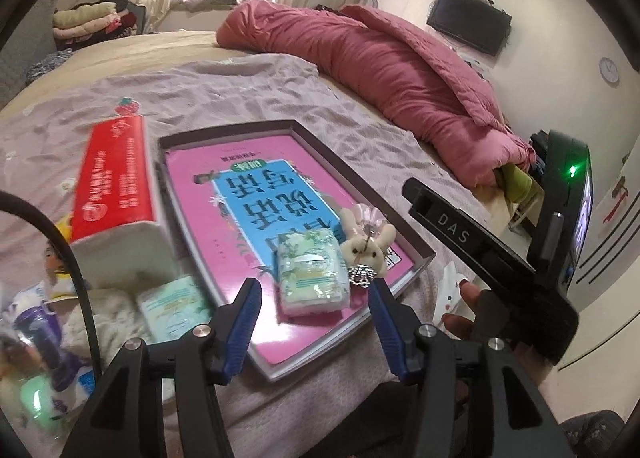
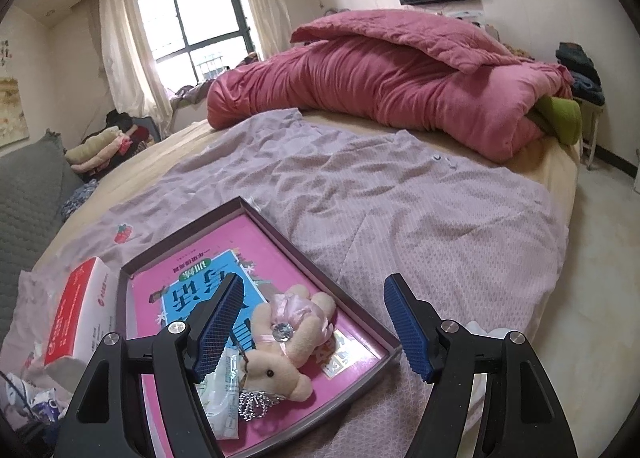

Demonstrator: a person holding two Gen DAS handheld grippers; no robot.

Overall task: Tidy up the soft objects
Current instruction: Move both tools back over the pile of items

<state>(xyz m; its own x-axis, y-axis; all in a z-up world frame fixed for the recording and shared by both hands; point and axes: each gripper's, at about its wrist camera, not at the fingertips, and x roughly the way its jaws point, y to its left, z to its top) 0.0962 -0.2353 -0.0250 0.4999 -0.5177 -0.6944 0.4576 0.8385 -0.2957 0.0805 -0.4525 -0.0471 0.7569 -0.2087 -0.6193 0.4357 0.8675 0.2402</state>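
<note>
Grippers first: my left gripper sits at the bottom of its frame, jaws released, nothing between the blue pads. My right gripper is released too, spread wide at the bottom of its view.

Just past the left pads, a tissue pack lies in the tray, low centre of the frame. Touching its right side is a plush bear in a pink dress. In the right view the bear lies between my jaws but untouched, with the pack partly behind the left pad.

Left of the tray stands a red tissue box, with a second pack below it, blurred. Beyond, upper right, a pink quilt is heaped on the bed.
</note>
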